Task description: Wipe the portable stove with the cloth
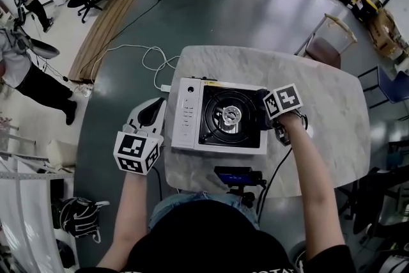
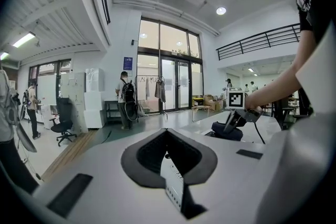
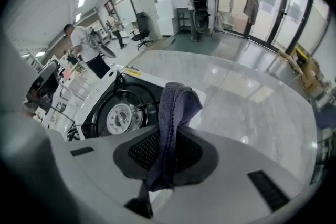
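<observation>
Right claw [image 3: 167, 157] pinches folded, ribbed grey cloth [image 3: 176, 107]

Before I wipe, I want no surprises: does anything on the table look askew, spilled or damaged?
Nothing stands out. The portable stove sits flat on the marble table, with no spill showing. The right claw is shut on the bunched cloth by the stove's right side.

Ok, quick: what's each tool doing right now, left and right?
Left tool: closed, holding nothing.
Right tool: closed on the cloth.
</observation>
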`<state>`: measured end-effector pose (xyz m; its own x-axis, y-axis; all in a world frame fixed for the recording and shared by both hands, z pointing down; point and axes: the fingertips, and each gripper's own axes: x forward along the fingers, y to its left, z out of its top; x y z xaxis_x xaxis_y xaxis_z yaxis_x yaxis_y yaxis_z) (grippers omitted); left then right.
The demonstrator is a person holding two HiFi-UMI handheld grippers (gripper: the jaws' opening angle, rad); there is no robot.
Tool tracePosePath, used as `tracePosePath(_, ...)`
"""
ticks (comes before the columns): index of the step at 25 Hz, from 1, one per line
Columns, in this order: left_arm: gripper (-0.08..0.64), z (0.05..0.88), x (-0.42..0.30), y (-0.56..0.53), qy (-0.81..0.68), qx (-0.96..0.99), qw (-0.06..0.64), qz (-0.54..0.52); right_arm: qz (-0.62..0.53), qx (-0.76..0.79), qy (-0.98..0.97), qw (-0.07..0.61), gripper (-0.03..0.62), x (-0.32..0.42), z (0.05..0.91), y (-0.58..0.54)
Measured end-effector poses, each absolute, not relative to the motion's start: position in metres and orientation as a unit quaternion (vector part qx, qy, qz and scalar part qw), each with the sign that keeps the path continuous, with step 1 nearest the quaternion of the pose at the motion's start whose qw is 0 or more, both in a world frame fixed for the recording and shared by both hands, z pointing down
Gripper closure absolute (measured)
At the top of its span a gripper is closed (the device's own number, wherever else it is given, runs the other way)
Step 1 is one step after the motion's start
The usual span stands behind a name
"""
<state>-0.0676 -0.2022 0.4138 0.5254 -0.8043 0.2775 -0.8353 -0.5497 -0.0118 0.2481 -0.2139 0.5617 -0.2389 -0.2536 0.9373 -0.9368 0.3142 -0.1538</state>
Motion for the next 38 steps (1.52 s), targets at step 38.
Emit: tracePosePath(38,0.548,0.424,-0.091,-0.188,-0.504,0.850,0.075,0.135,-0.178,-0.050,-0.677,0.712,0.517,0.237,0.579,-0.206)
